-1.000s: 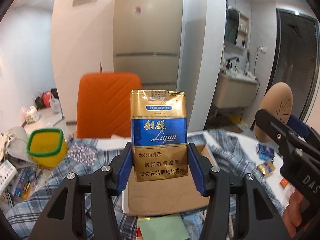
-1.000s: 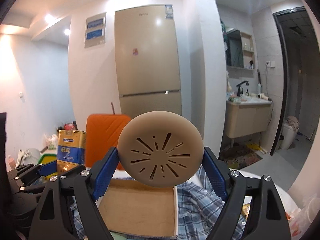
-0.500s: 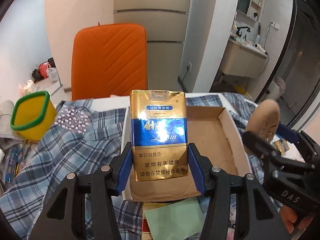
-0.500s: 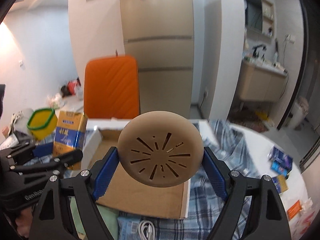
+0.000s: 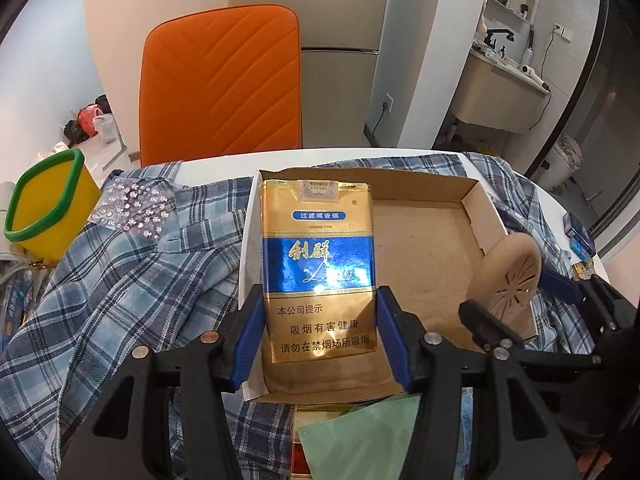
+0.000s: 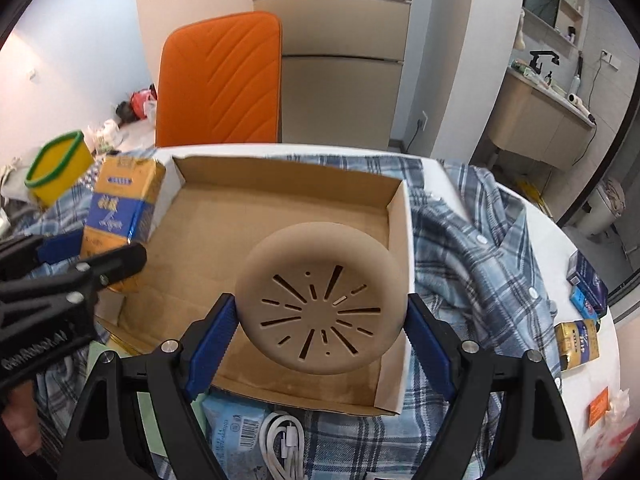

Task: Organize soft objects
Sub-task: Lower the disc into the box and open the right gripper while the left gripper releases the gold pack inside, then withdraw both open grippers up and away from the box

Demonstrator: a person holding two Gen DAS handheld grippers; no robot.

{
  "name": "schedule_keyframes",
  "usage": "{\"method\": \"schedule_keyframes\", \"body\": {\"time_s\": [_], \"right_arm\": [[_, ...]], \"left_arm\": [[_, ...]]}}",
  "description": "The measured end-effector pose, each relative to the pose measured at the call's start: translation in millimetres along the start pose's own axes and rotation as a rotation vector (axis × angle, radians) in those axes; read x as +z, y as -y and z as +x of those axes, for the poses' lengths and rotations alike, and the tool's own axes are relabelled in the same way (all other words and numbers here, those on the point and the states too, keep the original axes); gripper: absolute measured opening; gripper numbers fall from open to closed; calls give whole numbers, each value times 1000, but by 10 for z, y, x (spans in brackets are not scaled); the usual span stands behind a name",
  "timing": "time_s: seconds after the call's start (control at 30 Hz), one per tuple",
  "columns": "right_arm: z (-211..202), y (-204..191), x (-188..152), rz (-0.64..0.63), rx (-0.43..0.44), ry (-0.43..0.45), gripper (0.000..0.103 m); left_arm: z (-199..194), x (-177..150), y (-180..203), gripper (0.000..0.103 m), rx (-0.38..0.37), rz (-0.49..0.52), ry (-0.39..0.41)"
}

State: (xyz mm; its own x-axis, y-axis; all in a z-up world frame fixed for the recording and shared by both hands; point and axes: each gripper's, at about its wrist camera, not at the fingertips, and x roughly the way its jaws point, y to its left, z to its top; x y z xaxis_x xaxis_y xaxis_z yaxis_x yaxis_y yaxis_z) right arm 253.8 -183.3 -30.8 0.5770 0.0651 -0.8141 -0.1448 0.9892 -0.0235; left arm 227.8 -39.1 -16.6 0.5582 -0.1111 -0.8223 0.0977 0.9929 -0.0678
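Left hand-held gripper (image 5: 320, 334): I have it clamped on the lower half of a gold and blue Liqun cigarette pack (image 5: 318, 268), upright, over the left part of the cardboard box (image 5: 476, 196).
Right hand-held gripper (image 6: 320, 322): my blue pads (image 6: 210, 330) squeeze a tan round perforated pad (image 6: 320, 298) at its left and right edges, face toward the camera, above the near right part of the box.
Box: open, shallow, nothing in it that I can see, lying on a blue plaid shirt (image 6: 472, 248) spread over the white desk (image 6: 576, 264).
Pack handling: I judge it a light soft pack that dents easily; holding the narrow sides low down suits it, with gentle pressure.
Pad handling: probably light and somewhat flexible; an edge grip could bow it, so I would keep the squeeze mild.
Nearby: yellow cup with green rim (image 5: 44, 204) far left; white cable (image 6: 286, 440) near the box.
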Motion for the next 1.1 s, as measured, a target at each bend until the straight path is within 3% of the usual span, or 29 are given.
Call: {"method": "schedule_keyframes", "body": {"time_s": [0.07, 0.2, 0.3, 0.5, 0.77, 1.1], "right_arm": [[14, -5, -5, -9, 8, -4, 85], [38, -52, -18, -27, 15, -4, 85], [57, -70, -26, -28, 22, -15, 85], [101, -12, -29, 26, 75, -45, 85], [-94, -81, 0, -36, 36, 51, 85], [-351, -5, 53, -8, 38, 115, 85]], "left_arm": [[6, 1, 1, 56, 1, 2, 3], [-16, 0, 27, 79, 3, 12, 22], [-61, 7, 38, 87, -2, 12, 42], [-108, 20, 2, 87, -15, -3, 61], [-199, 39, -24, 87, -24, -16, 96], [-482, 53, 10, 87, -3, -5, 173]]}}
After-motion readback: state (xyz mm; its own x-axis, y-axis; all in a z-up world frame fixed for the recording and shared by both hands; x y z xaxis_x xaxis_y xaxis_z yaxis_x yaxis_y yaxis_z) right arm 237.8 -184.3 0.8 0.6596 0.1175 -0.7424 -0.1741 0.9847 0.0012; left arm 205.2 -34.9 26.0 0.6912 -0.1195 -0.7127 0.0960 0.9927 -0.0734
